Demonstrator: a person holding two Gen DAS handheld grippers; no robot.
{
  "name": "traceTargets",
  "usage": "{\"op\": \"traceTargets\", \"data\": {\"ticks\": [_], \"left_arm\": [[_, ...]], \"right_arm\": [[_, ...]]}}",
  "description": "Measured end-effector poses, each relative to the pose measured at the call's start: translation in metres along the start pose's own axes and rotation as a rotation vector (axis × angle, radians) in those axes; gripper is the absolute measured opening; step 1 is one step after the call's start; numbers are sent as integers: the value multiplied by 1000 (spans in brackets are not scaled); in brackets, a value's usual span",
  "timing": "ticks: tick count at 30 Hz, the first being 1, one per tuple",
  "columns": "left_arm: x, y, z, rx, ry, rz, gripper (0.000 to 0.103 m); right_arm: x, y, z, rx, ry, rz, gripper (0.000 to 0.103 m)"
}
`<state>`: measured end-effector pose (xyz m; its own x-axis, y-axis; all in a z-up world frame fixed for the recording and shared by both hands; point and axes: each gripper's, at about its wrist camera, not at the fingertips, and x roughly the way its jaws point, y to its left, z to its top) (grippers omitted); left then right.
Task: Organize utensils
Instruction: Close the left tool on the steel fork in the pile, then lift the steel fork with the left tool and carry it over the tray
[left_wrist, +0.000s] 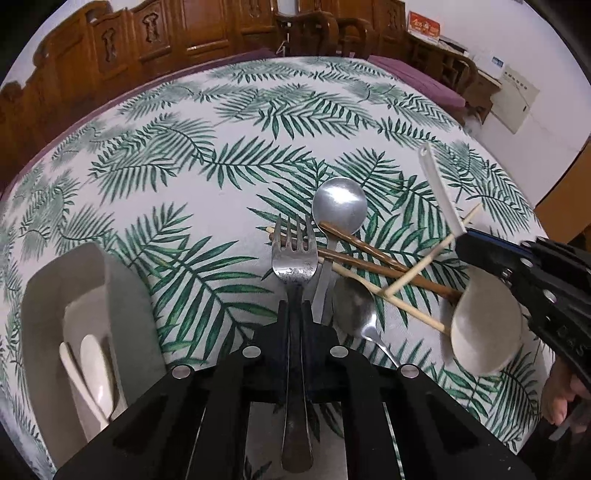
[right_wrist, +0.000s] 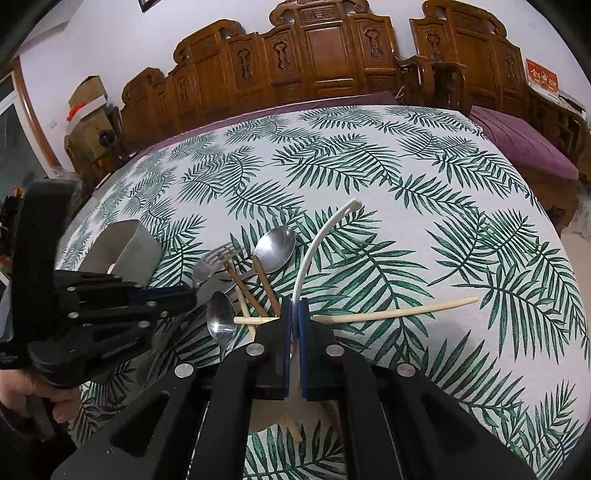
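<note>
My left gripper (left_wrist: 295, 308) is shut on the handle of a metal fork (left_wrist: 293, 254), whose tines point away over the pile. My right gripper (right_wrist: 294, 308) is shut on the thin handle of a white ladle-like spoon (right_wrist: 317, 243). In the left wrist view the right gripper (left_wrist: 466, 240) comes in from the right, and the white spoon's bowl (left_wrist: 484, 325) hangs beneath it. Two metal spoons (left_wrist: 340, 205) (left_wrist: 354, 306), brown chopsticks (left_wrist: 369, 258) and pale chopsticks (left_wrist: 417, 275) lie crossed on the leaf-print tablecloth (left_wrist: 221, 122).
A white holder (left_wrist: 40, 317) with white spoons inside stands at the left of the pile. Carved wooden chairs (right_wrist: 325, 51) and purple cushions (right_wrist: 524, 144) line the far table edge. A hand (right_wrist: 33, 387) grips the left tool.
</note>
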<state>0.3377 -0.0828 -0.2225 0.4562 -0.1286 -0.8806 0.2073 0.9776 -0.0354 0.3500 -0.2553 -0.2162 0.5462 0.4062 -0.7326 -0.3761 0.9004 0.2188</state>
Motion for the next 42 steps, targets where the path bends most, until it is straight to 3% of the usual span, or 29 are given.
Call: {"op": "traceTargets", "data": {"ticks": [12,19,23,25,33,36,38,42], "left_arm": [[-57,-2,-8,23,-113,-14,0],[-45,2,-3,8,-73,-8,0],[-37,-6,-13,16,-41,-63,0],[-29,-14,-22,36,-18,-93,5],[-4,-34,-28,89,38,-98,25],[2,-36,-26,103,35,-82,25],[3,-36,-24,94,38,-95,8],[-4,-36,-27,89,10,-94,6]], "right_arm": [[-3,14,4,-24,-11,10,5],[-4,14,5,-13,-17,5,5],[-8,3,5,12,-23,-3,5],[-9,0,5,16,-25,-2,5],[-11,-1,3,3,-25,-4,5],[-12,-2,3,6,-27,-2,5],[-11,-2,3,6,-27,-1,5],[-11,0,4,-1,-26,5,5]]}}
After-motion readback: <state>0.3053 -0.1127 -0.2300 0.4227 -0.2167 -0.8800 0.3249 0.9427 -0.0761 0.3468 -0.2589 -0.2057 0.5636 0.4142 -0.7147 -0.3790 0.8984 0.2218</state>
